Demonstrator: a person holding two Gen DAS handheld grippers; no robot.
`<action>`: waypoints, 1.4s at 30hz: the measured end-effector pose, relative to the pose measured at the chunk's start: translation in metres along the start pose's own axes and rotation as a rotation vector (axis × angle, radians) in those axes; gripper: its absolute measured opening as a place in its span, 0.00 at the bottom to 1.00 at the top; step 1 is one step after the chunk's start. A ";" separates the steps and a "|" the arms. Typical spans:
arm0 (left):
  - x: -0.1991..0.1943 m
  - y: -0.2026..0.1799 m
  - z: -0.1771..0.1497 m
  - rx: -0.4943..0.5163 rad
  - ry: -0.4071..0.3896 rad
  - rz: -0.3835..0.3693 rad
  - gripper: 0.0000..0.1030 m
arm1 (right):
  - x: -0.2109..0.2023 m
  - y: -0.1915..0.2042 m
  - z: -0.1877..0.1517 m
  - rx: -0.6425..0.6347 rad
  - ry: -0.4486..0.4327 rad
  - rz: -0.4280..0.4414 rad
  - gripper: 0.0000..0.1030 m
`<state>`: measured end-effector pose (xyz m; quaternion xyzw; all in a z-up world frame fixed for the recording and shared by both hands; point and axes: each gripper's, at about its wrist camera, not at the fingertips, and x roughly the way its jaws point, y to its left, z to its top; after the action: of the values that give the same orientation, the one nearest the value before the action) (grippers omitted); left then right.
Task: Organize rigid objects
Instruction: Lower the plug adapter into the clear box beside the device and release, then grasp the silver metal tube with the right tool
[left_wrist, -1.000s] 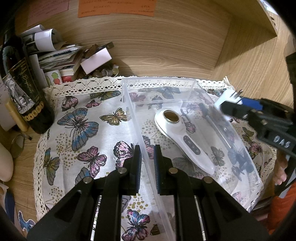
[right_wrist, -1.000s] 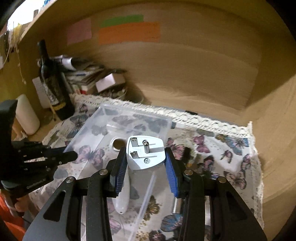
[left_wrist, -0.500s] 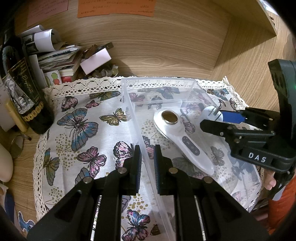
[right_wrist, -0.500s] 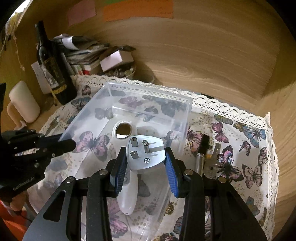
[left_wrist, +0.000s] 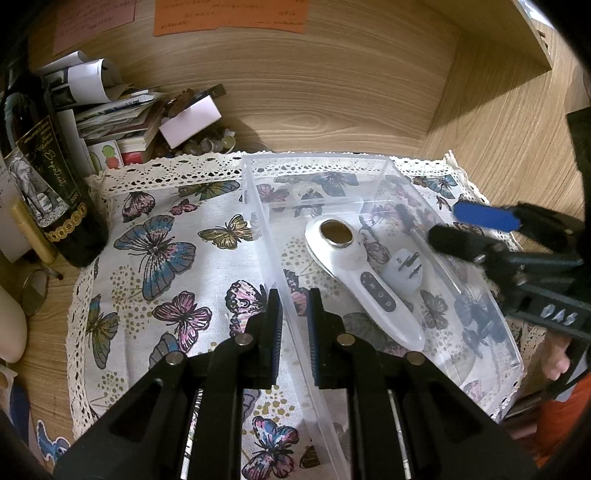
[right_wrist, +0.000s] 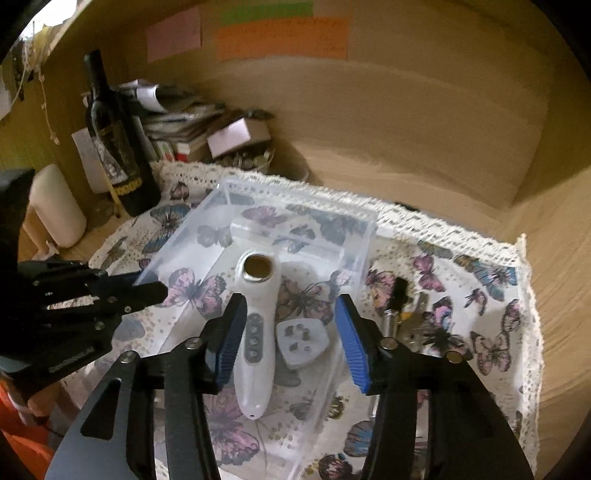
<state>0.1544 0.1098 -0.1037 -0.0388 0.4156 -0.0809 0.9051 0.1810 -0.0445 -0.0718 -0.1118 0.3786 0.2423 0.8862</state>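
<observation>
Warm light on a curved wood-grain back wall (left_wrist: 332, 92); orange paper note (right_wrist: 282, 38), writing perhaps illegible.

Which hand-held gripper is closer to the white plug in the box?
Right. The right hand-held gripper hovers open directly above the white plug; the left hand-held gripper clamps the clear box wall, across it.

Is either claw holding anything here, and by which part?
Left claw pinches the clear plastic box by its near side wall. Right claw is open, holding nothing; the white plug lies inside the box.
</observation>
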 end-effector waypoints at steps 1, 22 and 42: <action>0.000 0.000 0.000 0.000 0.000 0.000 0.12 | -0.004 -0.002 0.000 0.005 -0.011 -0.006 0.49; 0.000 0.000 0.000 0.002 -0.001 0.002 0.12 | -0.022 -0.077 -0.034 0.167 0.038 -0.175 0.47; 0.001 -0.002 0.000 0.010 -0.001 -0.008 0.12 | 0.049 -0.069 -0.043 0.112 0.235 -0.098 0.13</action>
<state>0.1548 0.1072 -0.1044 -0.0361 0.4146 -0.0863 0.9052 0.2188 -0.1030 -0.1355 -0.1078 0.4868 0.1626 0.8515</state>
